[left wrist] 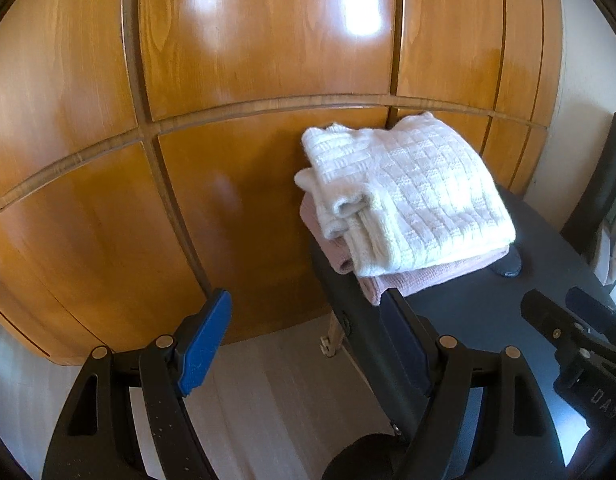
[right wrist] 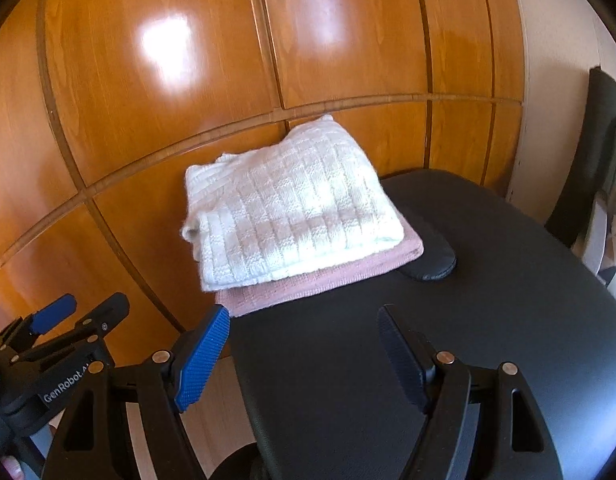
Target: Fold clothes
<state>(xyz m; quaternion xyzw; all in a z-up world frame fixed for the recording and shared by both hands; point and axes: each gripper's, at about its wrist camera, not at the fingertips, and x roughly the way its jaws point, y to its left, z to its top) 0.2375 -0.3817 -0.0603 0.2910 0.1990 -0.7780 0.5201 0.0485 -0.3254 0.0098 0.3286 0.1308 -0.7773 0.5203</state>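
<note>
A folded white knit sweater (left wrist: 408,196) (right wrist: 292,208) lies on top of a folded pink garment (left wrist: 420,278) (right wrist: 304,286) at the far left corner of a black padded table (left wrist: 480,304) (right wrist: 448,320). My left gripper (left wrist: 308,320) hangs open and empty off the table's left edge, short of the stack. My right gripper (right wrist: 304,336) is open and empty above the table, just in front of the pink garment. Each gripper shows in the other's view: the right gripper (left wrist: 564,308) at the right edge, the left gripper (right wrist: 88,312) at the lower left.
A glossy wooden wardrobe (left wrist: 248,80) (right wrist: 228,60) stands right behind the table. A black oval pad (right wrist: 432,264) lies on the table beside the stack. A dark chair back (right wrist: 588,152) stands by the wall at right. Pale floor (left wrist: 268,392) lies below the left gripper.
</note>
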